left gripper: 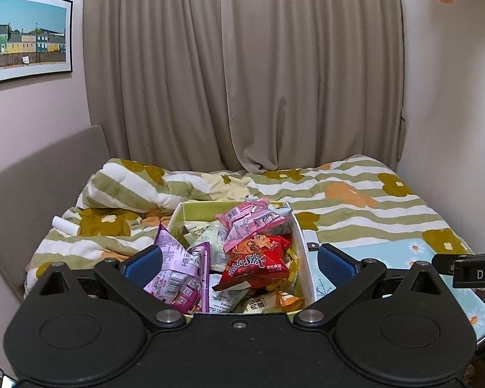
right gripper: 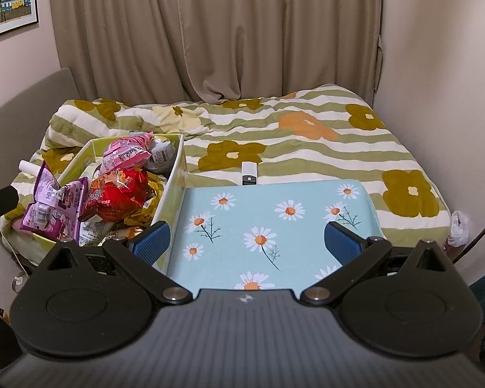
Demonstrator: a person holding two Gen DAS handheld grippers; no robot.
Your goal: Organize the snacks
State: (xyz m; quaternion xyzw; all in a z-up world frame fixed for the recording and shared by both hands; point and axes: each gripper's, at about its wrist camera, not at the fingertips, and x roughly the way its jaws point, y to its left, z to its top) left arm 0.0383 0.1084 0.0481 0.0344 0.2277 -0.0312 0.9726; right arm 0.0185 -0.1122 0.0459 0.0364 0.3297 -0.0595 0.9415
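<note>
The landmark is the box (right gripper: 174,174), a pale green open carton on the bed (right gripper: 307,148), heaped with snack packets.

Left of the box's rim a purple packet (right gripper: 53,207) juts out over the edge. Inside the box I count one pink packet (right gripper: 126,153) on top, one red packet (right gripper: 119,194) below it, and a jumble of pale and yellow wrappers underneath, too tangled to count. Just right of the box lies one daisy-print pad (right gripper: 274,220); behind that pad, one white remote (right gripper: 249,173).

The left gripper (left gripper: 239,260) hangs over the box's near end, its jaws spread wide and holding nothing. The right gripper (right gripper: 247,242) hovers over the pad, right of the box, equally wide and empty.

Step, as a judgement: this heap fits snacks freshly gathered into the box, or a pile awaiting sorting out onto the pad. The pictures don't settle which, so no move can be fairly named.
</note>
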